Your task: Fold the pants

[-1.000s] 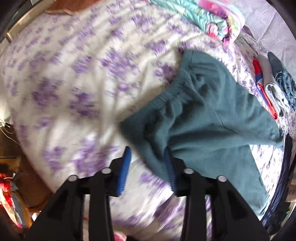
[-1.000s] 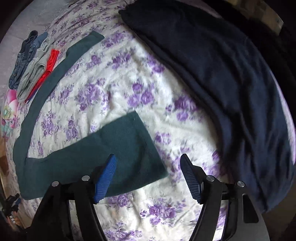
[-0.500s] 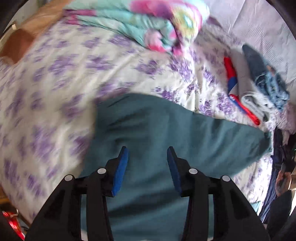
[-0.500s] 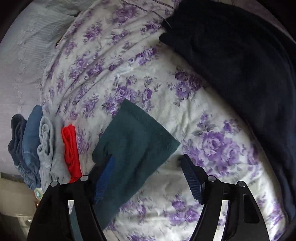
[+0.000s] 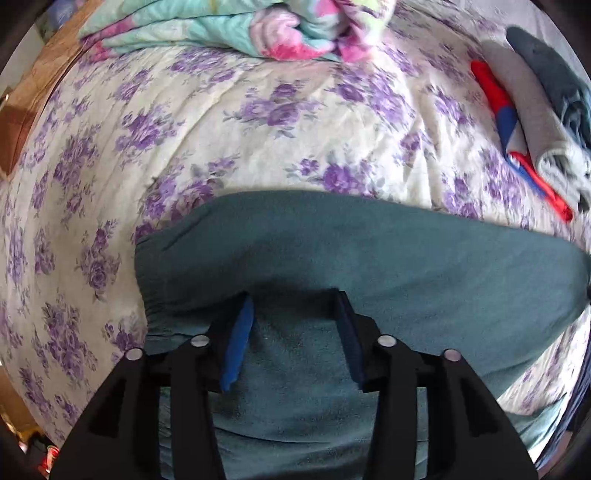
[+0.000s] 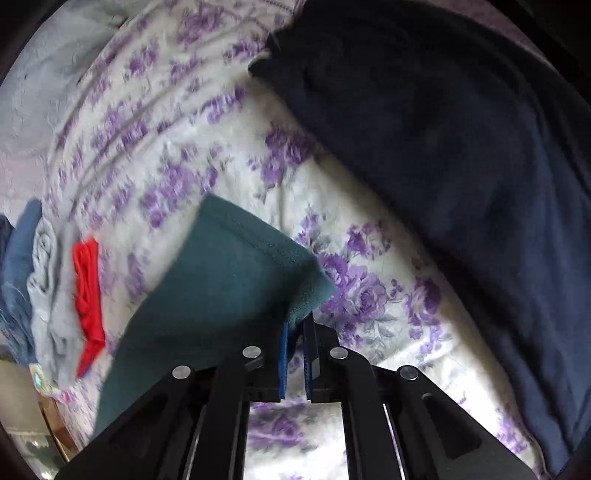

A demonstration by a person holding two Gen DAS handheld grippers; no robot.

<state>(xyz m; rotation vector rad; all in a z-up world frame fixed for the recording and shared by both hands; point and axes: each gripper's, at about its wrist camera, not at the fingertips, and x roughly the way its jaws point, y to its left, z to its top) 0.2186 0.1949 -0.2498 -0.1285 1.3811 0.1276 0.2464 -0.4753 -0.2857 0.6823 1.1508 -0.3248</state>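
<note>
Dark green fleece pants lie on the floral bedspread, waistband at the left in the left wrist view. My left gripper is open, its blue pads low over the green fabric near the waistband, with a fold of cloth just beyond the tips. In the right wrist view the leg end of the pants is lifted off the bed. My right gripper is shut on the corner of that leg cuff.
A white bedspread with purple flowers covers the bed. A colourful blanket lies at the far edge. Folded clothes in red, grey and blue sit at the right. A dark navy garment spreads across the right of the bed.
My right gripper has closed on the pants' leg cuff and lifted it. My left gripper moved in over the waistband area and stays open.
</note>
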